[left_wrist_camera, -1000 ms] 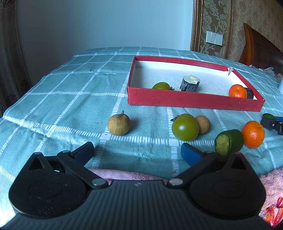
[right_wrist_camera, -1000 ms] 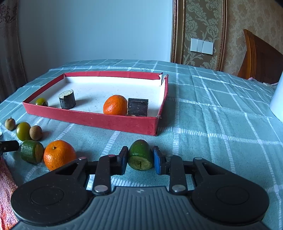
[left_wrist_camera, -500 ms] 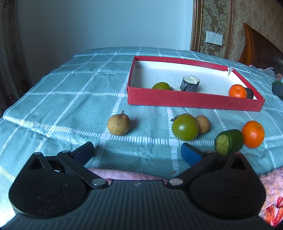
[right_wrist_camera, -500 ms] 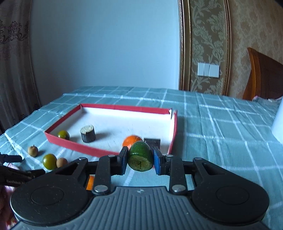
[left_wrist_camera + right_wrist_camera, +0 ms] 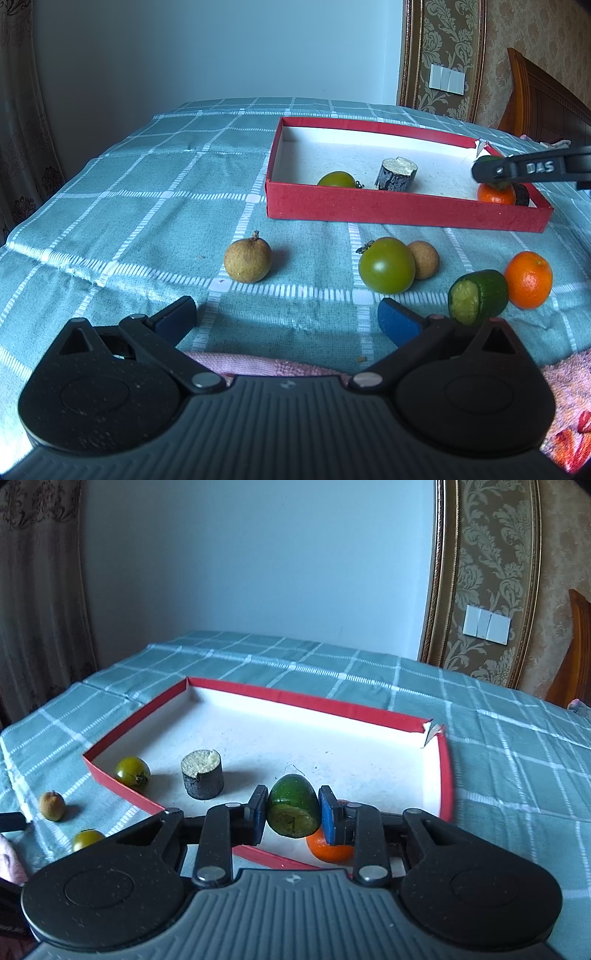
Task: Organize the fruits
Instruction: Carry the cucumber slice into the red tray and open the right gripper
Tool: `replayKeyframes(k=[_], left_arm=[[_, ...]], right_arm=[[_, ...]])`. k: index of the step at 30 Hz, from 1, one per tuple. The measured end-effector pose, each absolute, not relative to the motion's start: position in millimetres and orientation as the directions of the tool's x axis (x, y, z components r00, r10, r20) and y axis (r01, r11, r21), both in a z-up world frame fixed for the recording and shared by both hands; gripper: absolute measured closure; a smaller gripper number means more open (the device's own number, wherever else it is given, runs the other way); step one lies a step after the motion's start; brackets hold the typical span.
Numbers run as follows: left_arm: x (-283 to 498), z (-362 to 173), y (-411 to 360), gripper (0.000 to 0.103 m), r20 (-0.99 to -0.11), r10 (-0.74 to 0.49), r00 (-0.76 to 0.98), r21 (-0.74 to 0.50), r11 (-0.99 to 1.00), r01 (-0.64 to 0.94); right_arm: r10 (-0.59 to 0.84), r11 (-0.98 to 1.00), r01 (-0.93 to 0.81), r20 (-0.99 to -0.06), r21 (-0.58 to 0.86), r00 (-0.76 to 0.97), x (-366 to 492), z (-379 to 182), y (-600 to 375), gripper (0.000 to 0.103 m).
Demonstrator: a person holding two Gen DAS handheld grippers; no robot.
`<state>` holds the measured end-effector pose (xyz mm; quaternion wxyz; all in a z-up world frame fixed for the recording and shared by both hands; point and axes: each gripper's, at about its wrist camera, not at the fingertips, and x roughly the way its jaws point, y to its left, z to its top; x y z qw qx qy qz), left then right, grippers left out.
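Observation:
My right gripper (image 5: 293,812) is shut on a green cut fruit piece (image 5: 293,805), holding it in the air over the near right part of the red box (image 5: 332,705). Directly beneath it lies an orange (image 5: 328,845). A green tomato (image 5: 132,771) and a dark cut cylinder (image 5: 202,779) also lie inside the box. In the left wrist view my left gripper (image 5: 286,314) stands open and empty above the cloth. Ahead of it lie a brown round fruit (image 5: 247,260), a green tomato (image 5: 386,265), a small brown fruit (image 5: 424,259), another green cut piece (image 5: 476,295) and an orange (image 5: 529,280).
A checked teal cloth (image 5: 147,192) covers the table, which drops off at the left. A pink towel (image 5: 565,376) lies at the near edge under my left gripper. A wooden headboard (image 5: 543,99) stands at the far right, and the right gripper's black finger (image 5: 532,168) reaches over the box.
My right gripper has lifted the green cut piece off the cloth in front of the box and carried it forward over the box, above the orange. The left gripper has not moved.

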<state>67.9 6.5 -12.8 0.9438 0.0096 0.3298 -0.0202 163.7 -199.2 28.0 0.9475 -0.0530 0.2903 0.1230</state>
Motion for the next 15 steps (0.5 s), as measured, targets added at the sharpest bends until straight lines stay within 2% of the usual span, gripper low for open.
replayKeyframes(k=[4,8,11,13,15], left_arm=[[67.6,-12.8,6.7,0.000,-0.623,-0.032,0.782,0.005,0.999,0.044],[67.6,-12.8,6.7,0.000,-0.623,-0.032,0.782,0.005,0.999,0.044],[67.8,-12.8,6.5,0.000,-0.623,-0.031,0.782,0.005,0.999,0.044],[67.6,-12.8,6.6,0.000,-0.623,-0.032,0.782,0.005,0.999,0.044],[67.9,-12.8,6.4,0.000,-0.623,-0.032,0.782,0.005,0.999,0.044]], right_arm=[[0.198,0.964,-0.264,-0.567,-0.036,0.800,170.4,20.4,-198.4,0.074],[0.212,0.965,-0.263,-0.560,-0.010,0.800,163.1,24.4,-204.8,0.063],[0.212,0.970,-0.243,-0.521,0.008,0.827,142.3,32.8,-218.0,0.059],[0.208,0.976,-0.216,-0.496,0.041,0.843,123.9,37.8,-233.5,0.050],[0.175,0.984,-0.171,-0.477,0.053,0.861,104.0,38.2,-249.6,0.032]])
